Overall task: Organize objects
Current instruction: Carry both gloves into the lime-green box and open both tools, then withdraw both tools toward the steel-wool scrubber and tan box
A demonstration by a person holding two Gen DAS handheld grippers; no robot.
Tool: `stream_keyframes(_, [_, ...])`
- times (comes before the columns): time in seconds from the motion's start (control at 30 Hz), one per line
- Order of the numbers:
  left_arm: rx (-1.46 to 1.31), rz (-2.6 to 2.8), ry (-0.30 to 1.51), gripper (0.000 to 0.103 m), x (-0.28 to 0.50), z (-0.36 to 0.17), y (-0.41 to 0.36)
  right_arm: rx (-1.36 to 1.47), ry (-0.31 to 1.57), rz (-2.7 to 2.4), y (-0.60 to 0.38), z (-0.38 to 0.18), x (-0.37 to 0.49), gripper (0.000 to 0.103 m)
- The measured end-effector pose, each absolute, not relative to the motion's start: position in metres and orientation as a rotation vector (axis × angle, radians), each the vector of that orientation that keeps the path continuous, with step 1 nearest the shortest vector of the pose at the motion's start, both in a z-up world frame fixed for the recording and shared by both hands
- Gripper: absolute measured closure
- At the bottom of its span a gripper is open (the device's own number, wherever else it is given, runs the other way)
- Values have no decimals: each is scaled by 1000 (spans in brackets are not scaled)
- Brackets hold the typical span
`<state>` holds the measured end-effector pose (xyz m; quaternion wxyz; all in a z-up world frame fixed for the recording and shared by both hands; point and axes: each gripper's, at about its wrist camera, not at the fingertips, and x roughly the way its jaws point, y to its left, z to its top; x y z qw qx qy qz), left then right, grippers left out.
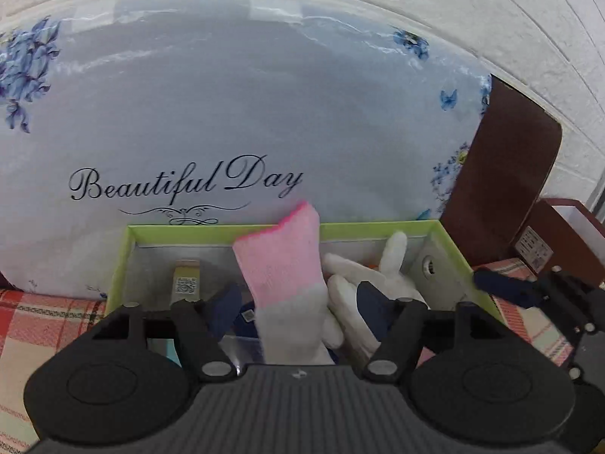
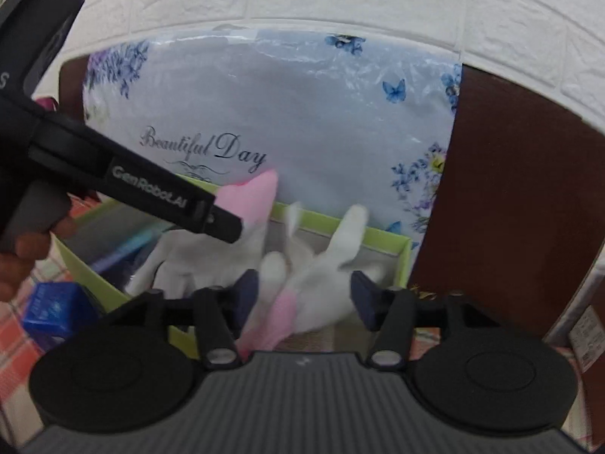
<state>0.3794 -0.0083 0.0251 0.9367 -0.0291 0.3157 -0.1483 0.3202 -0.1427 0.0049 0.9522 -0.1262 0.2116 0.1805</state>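
Note:
A green-rimmed open box (image 1: 227, 230) sits on the bed in front of a pillow. In it lie white gloves with pink cuffs. In the left wrist view my left gripper (image 1: 298, 312) is open, its fingers on either side of one glove (image 1: 281, 265) whose pink cuff stands up. A second white glove (image 1: 378, 272) lies to its right. In the right wrist view my right gripper (image 2: 304, 297) is open over the box (image 2: 378, 236), straddling that second glove (image 2: 325, 276), which is blurred. The left gripper's body (image 2: 151, 189) crosses in from the left.
A large pale blue "Beautiful Day" pillow (image 1: 227, 113) stands behind the box. A brown box lid (image 1: 503, 174) leans at the right. A blue packet (image 2: 56, 308) lies left of the box on the red plaid sheet (image 1: 45, 325). A white brick wall is behind.

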Motion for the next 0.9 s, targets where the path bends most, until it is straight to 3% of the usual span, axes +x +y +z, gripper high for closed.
stream_keyframes(0.1, [-61, -293, 629, 32, 374, 27, -2, -211, 418, 363, -152, 14, 314, 17])
stream_keyframes(0.27, [-113, -295, 593, 32, 348, 51, 6, -164, 357, 346, -162, 38, 283, 0])
stream_keyframes(0.57, [-107, -272, 550, 22, 245, 96, 5, -49, 283, 367, -179, 83, 190, 0])
stream_keyframes(0.9, [-120, -279, 591, 21, 148, 62, 12, 10, 330, 389, -185, 66, 103, 0])
